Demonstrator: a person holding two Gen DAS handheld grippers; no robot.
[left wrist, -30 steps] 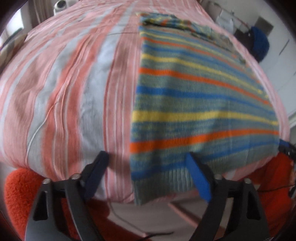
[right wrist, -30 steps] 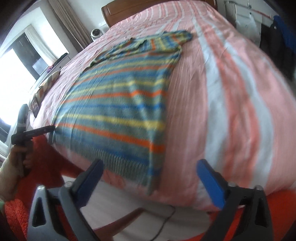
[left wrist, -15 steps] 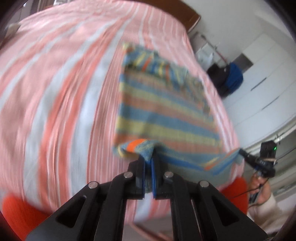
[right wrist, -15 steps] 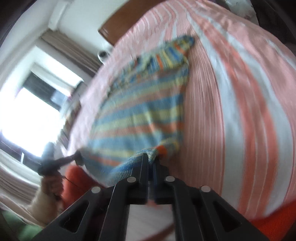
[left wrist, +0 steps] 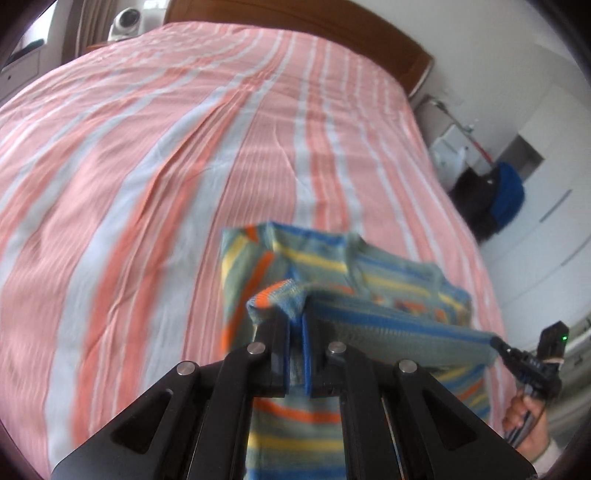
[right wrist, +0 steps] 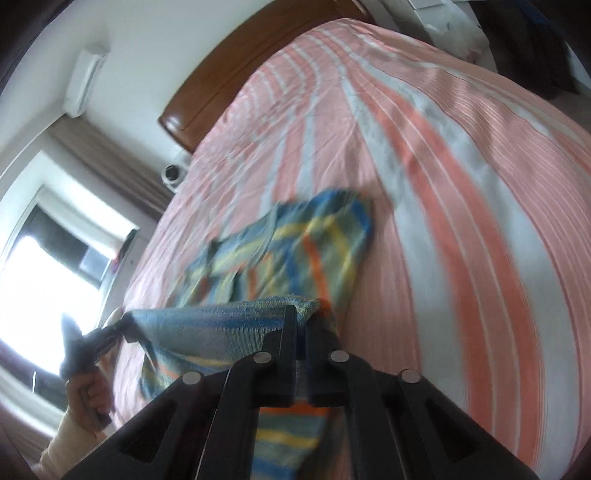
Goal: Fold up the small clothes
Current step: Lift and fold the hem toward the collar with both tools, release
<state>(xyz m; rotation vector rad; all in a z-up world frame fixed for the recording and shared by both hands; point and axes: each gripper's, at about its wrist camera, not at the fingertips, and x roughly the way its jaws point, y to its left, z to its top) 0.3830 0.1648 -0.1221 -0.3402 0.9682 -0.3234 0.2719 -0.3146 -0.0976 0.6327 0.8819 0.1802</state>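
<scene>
A striped knit sweater [left wrist: 354, 269] in blue, grey-green, yellow and orange lies on the pink-and-white striped bed [left wrist: 155, 155]. My left gripper [left wrist: 295, 321] is shut on one corner of its ribbed hem. My right gripper [right wrist: 301, 317] is shut on the other hem corner. The hem [right wrist: 207, 325] hangs taut between them, lifted above the collar end [right wrist: 325, 229]. Each gripper shows in the other's view: the right one in the left wrist view [left wrist: 517, 358], the left one in the right wrist view [right wrist: 99, 339].
A wooden headboard [left wrist: 332, 26] closes the far end of the bed. A white fan-like device [left wrist: 125, 22] stands at the far left corner. Dark bags and a blue item [left wrist: 506, 195] sit by white cupboards on the right. A bright window [right wrist: 44, 288] is on the left.
Both grippers closed on the hem corners, lifted the hem off the bed's near edge and carried it forward over the sweater toward the collar end.
</scene>
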